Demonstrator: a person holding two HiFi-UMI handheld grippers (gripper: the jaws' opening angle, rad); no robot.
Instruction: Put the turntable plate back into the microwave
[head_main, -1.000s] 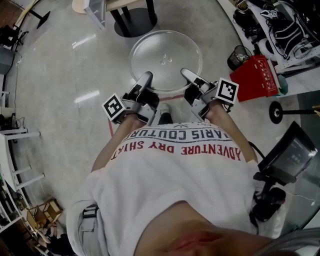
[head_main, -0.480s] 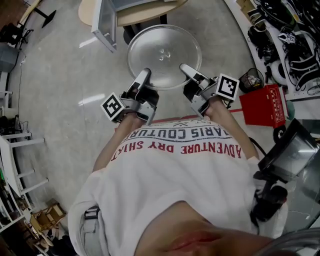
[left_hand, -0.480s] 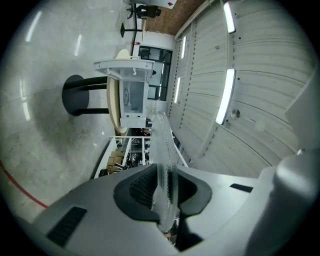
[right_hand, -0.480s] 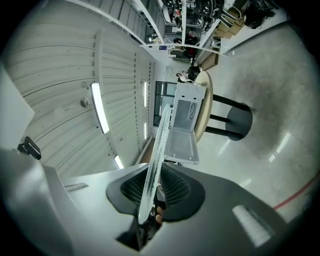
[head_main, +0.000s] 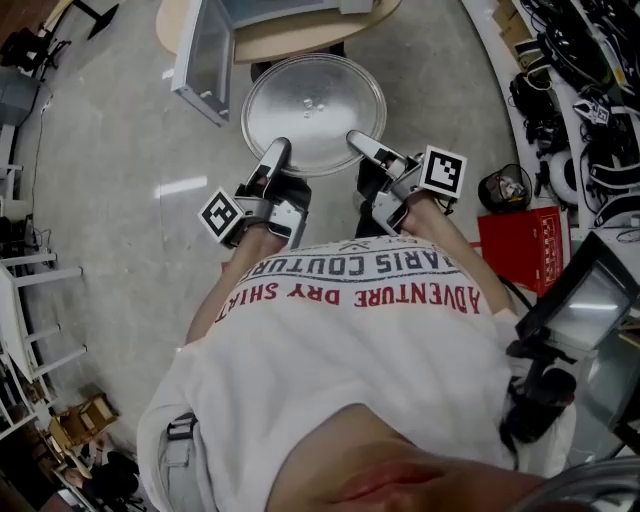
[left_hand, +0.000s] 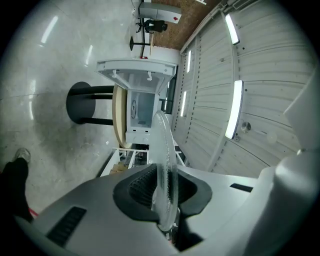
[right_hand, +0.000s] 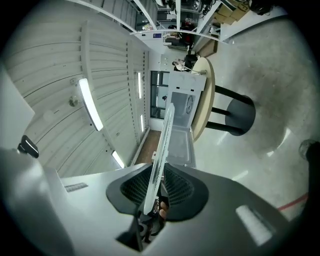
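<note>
I hold the round clear glass turntable plate flat out in front of me, above the floor. My left gripper is shut on its near left rim, and my right gripper is shut on its near right rim. The left gripper view shows the plate edge-on between the pads; in the right gripper view the plate likewise runs between the pads. Ahead stands the white microwave on a round table, its door swung open towards me.
The round wooden table with a black pedestal base carries the microwave. A red box and a black bin sit at the right, below a bench cluttered with cables. Shelving lines the left.
I have stepped closer to the table with the plate held in both grippers. The microwave door has come further into view at the upper left, and the red box has slid towards the right edge.
</note>
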